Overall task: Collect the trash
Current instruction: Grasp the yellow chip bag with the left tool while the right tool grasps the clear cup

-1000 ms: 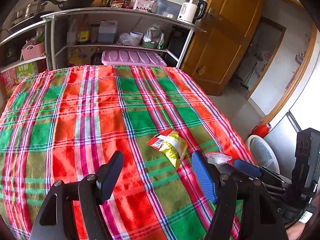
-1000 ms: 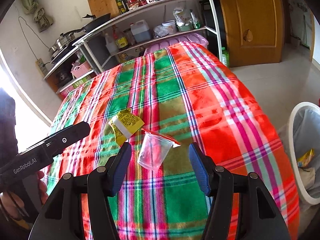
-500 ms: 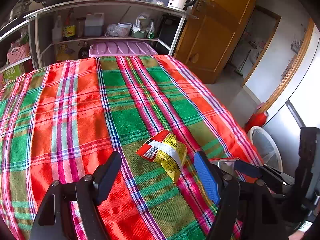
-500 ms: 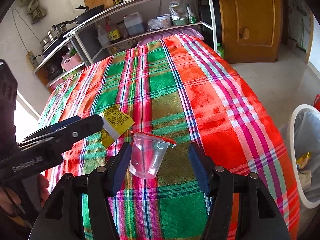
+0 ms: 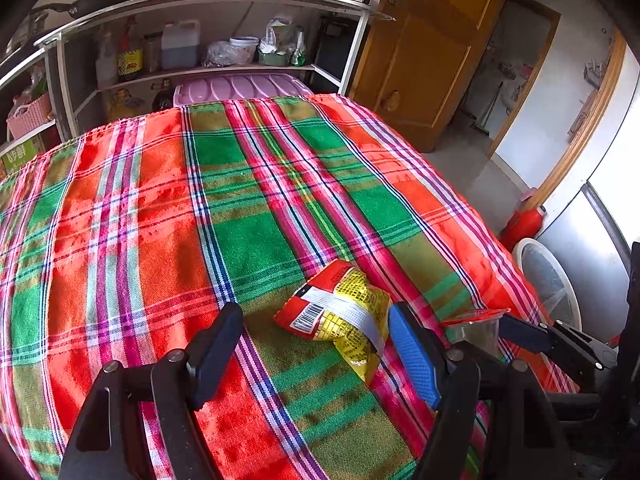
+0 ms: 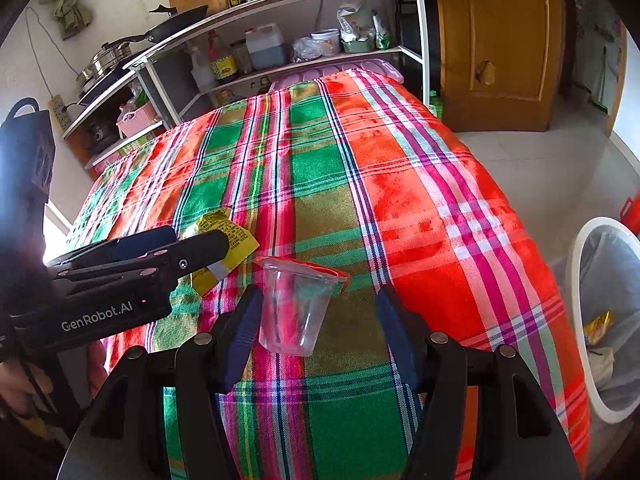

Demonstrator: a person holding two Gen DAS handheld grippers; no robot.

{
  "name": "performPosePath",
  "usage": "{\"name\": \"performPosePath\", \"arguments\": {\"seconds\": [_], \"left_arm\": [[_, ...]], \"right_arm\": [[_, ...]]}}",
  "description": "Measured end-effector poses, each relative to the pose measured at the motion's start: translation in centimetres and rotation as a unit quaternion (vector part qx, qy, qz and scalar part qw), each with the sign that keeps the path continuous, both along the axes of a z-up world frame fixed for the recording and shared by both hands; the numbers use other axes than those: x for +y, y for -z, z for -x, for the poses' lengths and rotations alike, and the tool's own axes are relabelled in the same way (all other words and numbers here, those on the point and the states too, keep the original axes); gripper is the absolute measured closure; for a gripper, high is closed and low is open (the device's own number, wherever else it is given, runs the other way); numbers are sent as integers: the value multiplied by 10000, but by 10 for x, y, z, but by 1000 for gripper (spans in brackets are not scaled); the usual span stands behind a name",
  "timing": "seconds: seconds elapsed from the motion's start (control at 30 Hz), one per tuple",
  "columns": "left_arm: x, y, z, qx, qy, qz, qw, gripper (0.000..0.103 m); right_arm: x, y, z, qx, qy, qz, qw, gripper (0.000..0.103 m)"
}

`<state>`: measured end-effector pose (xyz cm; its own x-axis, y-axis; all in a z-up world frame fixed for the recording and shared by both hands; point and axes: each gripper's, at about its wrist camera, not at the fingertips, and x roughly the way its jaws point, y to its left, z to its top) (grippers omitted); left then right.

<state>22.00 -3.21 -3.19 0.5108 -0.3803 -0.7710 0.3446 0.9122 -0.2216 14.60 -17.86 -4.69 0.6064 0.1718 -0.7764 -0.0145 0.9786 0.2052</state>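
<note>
A crumpled red and yellow snack wrapper [image 5: 340, 316] lies on the plaid tablecloth [image 5: 240, 200], between my left gripper's [image 5: 316, 356] open fingers, close to the right one. A clear plastic cup with a red rim [image 6: 296, 304] lies on the cloth between my right gripper's [image 6: 320, 336] open fingers. The cup also shows in the left wrist view [image 5: 476, 328], and the wrapper shows in the right wrist view [image 6: 224, 240] behind the left gripper [image 6: 160, 256].
A white trash bin [image 6: 576, 320] with trash inside stands on the floor right of the table; it also shows in the left wrist view [image 5: 548, 280]. A kitchen shelf [image 5: 200, 56] stands behind the table. A wooden door [image 6: 504, 40] is at the right.
Both grippers have moved forward and down. The wrapper now sits between the left fingers and the cup between the right fingers. Both stay open.
</note>
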Motion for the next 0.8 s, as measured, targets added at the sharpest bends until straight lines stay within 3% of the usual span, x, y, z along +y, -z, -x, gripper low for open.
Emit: {"name": "performPosePath", "arguments": {"seconds": [0.1, 0.43, 0.7, 0.73, 0.8], "left_arm": [[0, 1, -1, -10, 40, 1, 10000, 29], [-6, 3, -2, -79, 166, -136, 9997, 56], [-9, 3, -1, -112, 233, -120, 9996, 69], [-9, 4, -1, -105, 242, -99, 9996, 75], [-8, 4, -1, -98, 235, -73, 9996, 75]], "right_arm": [[1, 0, 0, -28, 5, 61, 10000, 48], [-1, 1, 0, -28, 83, 171, 9998, 69], [0, 2, 1, -62, 64, 209, 9997, 69], [-1, 2, 1, -65, 66, 201, 9998, 69], [-1, 2, 1, -68, 73, 178, 9998, 69]]}}
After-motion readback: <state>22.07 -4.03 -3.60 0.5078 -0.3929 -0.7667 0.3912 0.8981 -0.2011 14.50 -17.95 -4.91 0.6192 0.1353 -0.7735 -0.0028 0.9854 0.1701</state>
